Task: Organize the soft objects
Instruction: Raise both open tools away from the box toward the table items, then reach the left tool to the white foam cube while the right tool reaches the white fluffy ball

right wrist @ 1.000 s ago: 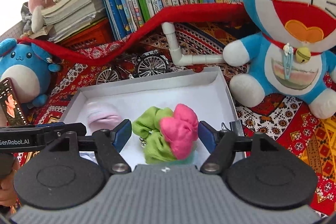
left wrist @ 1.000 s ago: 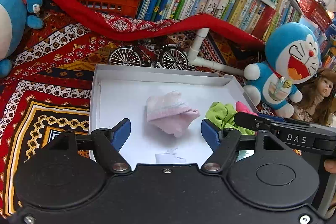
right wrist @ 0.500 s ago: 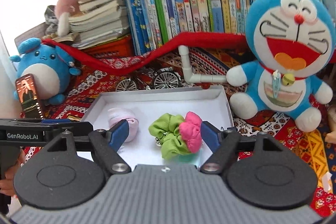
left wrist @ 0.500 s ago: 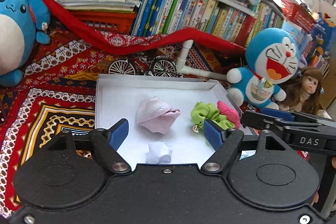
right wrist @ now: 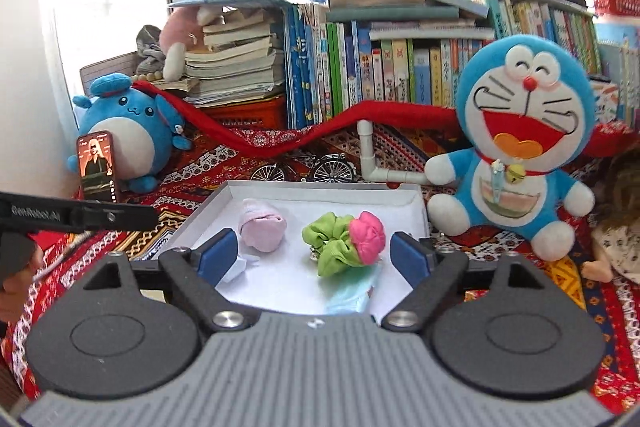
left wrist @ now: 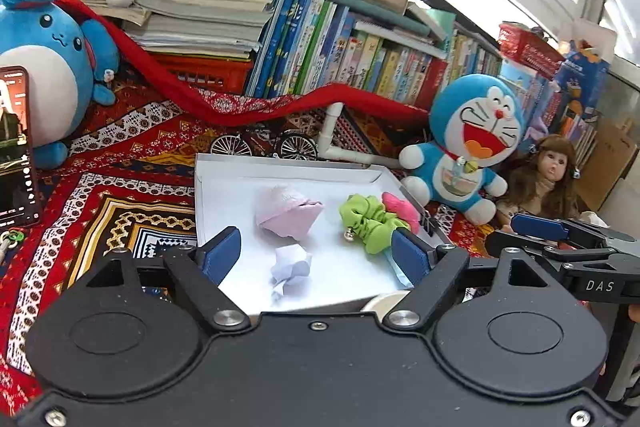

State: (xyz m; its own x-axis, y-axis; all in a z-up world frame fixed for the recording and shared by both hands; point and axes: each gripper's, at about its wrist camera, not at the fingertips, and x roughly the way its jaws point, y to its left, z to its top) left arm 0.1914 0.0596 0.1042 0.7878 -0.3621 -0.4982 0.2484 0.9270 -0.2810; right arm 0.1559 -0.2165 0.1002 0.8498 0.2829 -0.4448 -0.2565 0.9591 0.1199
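The green scrunchie (right wrist: 332, 247) with the pink scrunchie (right wrist: 366, 235) touching it lies in the white tray (right wrist: 320, 189), ahead of and below the right gripper (right wrist: 314, 259), the nearer one. The pale pink cloth (left wrist: 286, 211) lies ahead of the left gripper (left wrist: 316, 253). Both grippers are seen opening, nothing pinched. The tray rests on a patterned cloth (left wrist: 132, 187) before books (right wrist: 392, 75).

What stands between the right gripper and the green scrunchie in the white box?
Nothing visible does. The right gripper, its jaws opening and empty, faces the green scrunchie directly. The pink scrunchie touches its right side, and the white box is low-walled.
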